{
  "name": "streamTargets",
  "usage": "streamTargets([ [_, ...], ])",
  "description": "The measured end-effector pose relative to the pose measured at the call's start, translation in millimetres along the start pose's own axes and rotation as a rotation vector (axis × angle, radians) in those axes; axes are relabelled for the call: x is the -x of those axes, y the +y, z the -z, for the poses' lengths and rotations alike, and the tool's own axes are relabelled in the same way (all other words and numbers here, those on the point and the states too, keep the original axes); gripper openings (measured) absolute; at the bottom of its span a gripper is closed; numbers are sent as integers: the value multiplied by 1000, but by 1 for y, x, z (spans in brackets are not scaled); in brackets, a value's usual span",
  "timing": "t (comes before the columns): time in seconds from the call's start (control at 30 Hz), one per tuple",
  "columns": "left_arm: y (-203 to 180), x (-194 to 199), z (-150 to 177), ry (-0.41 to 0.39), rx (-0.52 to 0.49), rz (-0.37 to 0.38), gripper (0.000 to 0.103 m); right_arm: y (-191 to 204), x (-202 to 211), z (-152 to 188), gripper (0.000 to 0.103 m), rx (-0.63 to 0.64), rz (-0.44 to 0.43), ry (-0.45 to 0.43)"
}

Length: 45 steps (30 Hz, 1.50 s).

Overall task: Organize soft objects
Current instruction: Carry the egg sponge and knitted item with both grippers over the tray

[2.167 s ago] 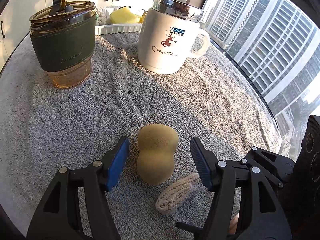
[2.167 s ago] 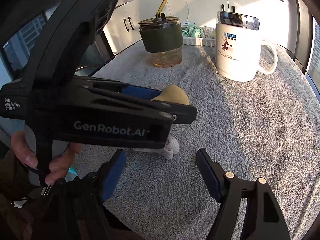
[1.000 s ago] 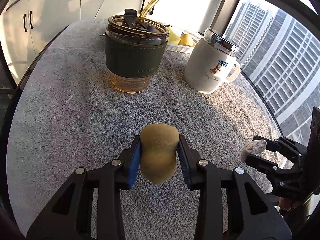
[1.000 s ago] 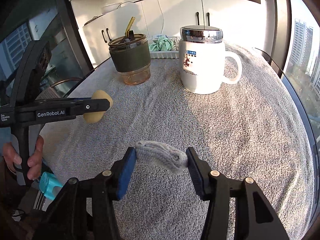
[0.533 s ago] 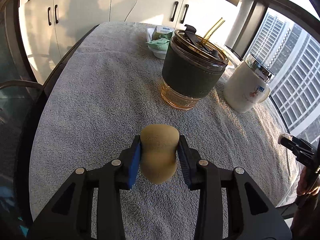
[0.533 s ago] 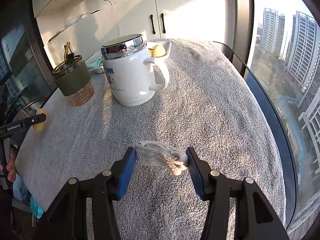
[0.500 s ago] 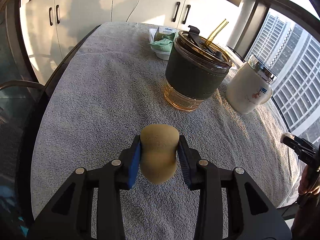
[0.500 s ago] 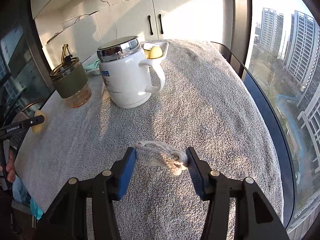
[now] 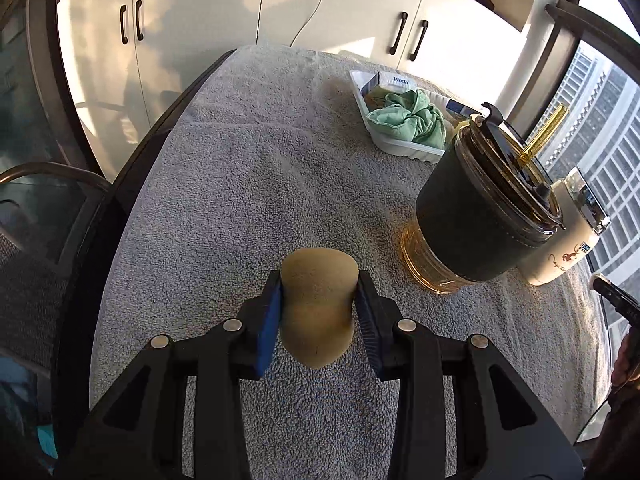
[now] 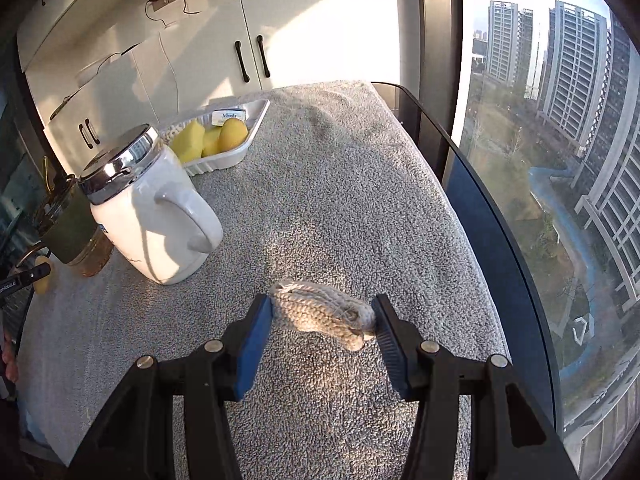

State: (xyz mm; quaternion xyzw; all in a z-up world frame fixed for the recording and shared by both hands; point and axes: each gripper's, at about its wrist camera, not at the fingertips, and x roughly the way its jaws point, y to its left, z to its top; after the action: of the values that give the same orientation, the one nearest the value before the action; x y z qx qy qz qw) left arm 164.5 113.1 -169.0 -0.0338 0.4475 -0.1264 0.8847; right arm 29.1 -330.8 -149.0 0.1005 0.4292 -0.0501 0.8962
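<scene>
My left gripper (image 9: pixel 318 312) is shut on a tan makeup sponge (image 9: pixel 318 300), held above the grey towel (image 9: pixel 248 184). In the right wrist view my right gripper (image 10: pixel 324 322) is shut on a beige knitted piece (image 10: pixel 320 312), also lifted off the towel. A white tray (image 9: pixel 400 147) at the far end holds a green cloth (image 9: pixel 412 118) and a tissue pack (image 9: pixel 390 80). From the right wrist the same tray (image 10: pixel 224 160) shows yellow sponges (image 10: pixel 208 138). The left gripper's tip with the tan sponge (image 10: pixel 40 280) appears at that view's left edge.
A glass tumbler with a dark green sleeve and straw (image 9: pixel 484 208) stands right of my left gripper, with a white lidded mug (image 9: pixel 568 240) behind it. The mug (image 10: pixel 148 212) is left of my right gripper. The table's glass edge (image 10: pixel 472 184) runs along the window.
Both grippers have carried their objects across the table, the left swinging leftward past the tumbler and the right rightward past the mug. The tray has come into fuller view. Both grips are unchanged.
</scene>
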Motion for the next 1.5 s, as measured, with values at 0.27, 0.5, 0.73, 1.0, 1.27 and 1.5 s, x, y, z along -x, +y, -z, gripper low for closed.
streamTargets([
  [0.27, 7, -19, -35, -8, 6, -29, 34, -4, -18, -32, 55, 19, 23, -7],
  [0.5, 7, -35, -64, -26, -25, -50, 34, -5, -40, -65, 55, 35, 29, -5],
  [0.73, 8, -56, -95, -32, -43, -44, 34, 0, -75, -96, 55, 52, 35, 20],
  [1.0, 1, -86, -137, -30, -81, -66, 34, 9, -116, -139, 55, 66, 37, 50],
  [1.27, -32, -111, -179, -17, -145, -37, 34, 44, -141, -189, 55, 127, 16, 49],
  [1.5, -83, -118, -219, -32, -247, 30, 34, 89, -150, -215, 55, 216, -101, 59],
])
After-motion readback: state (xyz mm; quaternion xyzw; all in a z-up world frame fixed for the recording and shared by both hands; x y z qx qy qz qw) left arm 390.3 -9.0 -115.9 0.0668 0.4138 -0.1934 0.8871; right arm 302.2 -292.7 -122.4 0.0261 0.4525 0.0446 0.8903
